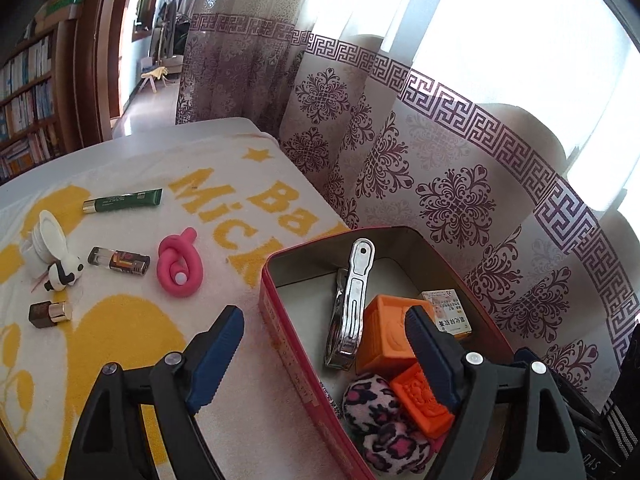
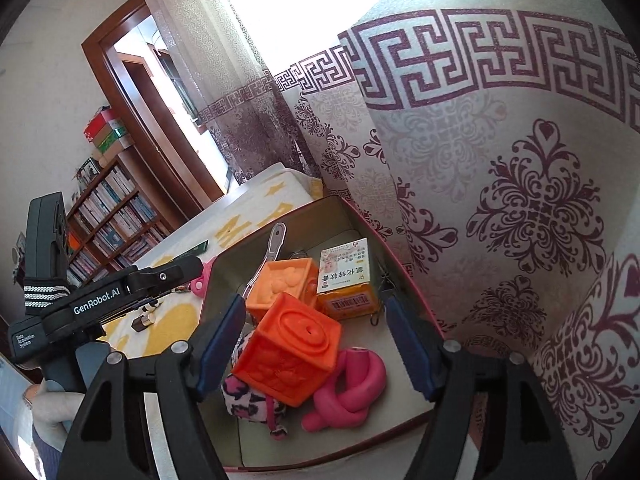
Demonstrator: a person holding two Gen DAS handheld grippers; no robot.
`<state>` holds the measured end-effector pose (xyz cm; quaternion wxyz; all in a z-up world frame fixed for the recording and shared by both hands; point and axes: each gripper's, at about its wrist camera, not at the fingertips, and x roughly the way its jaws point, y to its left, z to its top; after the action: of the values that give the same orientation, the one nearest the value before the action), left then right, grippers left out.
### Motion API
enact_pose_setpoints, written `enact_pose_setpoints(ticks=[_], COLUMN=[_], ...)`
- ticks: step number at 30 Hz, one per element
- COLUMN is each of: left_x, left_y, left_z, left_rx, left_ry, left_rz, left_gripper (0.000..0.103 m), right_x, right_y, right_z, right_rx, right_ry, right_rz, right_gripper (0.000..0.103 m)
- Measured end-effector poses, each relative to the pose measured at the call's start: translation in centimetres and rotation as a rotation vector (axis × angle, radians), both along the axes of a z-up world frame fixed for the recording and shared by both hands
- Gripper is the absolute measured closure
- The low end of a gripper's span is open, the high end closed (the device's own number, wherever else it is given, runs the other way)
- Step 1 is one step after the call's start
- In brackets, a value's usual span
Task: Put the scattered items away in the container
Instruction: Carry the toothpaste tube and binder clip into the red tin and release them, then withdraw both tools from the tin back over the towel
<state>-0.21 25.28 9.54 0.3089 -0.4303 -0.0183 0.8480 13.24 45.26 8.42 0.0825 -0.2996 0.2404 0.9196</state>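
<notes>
A red tin [image 1: 288,344] on a yellow-and-white towel [image 1: 120,344] holds a silver clip [image 1: 352,292], two orange blocks [image 1: 384,340], a medicine box [image 1: 448,312] and a leopard-print scrunchie [image 1: 372,400]. My left gripper [image 1: 324,316] is open, straddling the tin's near wall with nothing between its fingers. My right gripper [image 2: 316,304] is open above the tin's inside. An orange block [image 2: 288,354] lies tilted between its fingers, pads apart from it, beside a pink knotted toy [image 2: 348,392]. On the towel lie a second pink knotted toy [image 1: 180,266], a green tube [image 1: 122,200], a lighter [image 1: 119,260], a cow figure [image 1: 64,274], a white jar [image 1: 44,240] and a lipstick [image 1: 50,312].
A patterned curtain [image 1: 440,168] hangs close behind the tin and the table's far edge. A bookshelf [image 1: 28,92] and a doorway [image 1: 136,40] stand beyond the table on the left. The left gripper's body [image 2: 120,296] and a hand [image 2: 44,404] show at the left of the right wrist view.
</notes>
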Motion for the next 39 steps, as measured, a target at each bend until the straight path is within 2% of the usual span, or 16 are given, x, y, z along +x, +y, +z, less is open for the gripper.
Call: enact_pose_setpoints(ticks=[9, 18, 23, 31, 39], left_x=[-0.6, -1.6, -2.6, -4.7, -5.7], left_y=[-2.2, -6.0, -9.8, -17.8, -23.7], left_z=[-1.3, -2.2, -2.7, -3.9, -4.3], left_rx=[-0.035, -0.027, -0.031, -0.055, -0.036], left_ry=[-0.022, -0.051, -0.054, -0.056, -0.072], left_rz=[0.056, 0.118, 0.192, 0.380, 0.479], left_gripper=[0.018, 0.018, 0.018, 0.018, 0.018], right_x=[-0.6, -2.2, -3.6, -6.8, -10.2], right_y=[-1.4, -4.4, -7.1, -12.3, -16.8], right_z=[0.3, 1.1, 1.8, 1.7, 1.2], right_rx=[0.013, 0.030, 0.051, 0.095, 0.142], right_ry=[-0.003, 0.007, 0.019, 0.011, -0.005], right_rz=[0.014, 0.069, 0.126, 0.239, 0.323], right_gripper=[0.025, 0.025, 0.024, 0.023, 0.023])
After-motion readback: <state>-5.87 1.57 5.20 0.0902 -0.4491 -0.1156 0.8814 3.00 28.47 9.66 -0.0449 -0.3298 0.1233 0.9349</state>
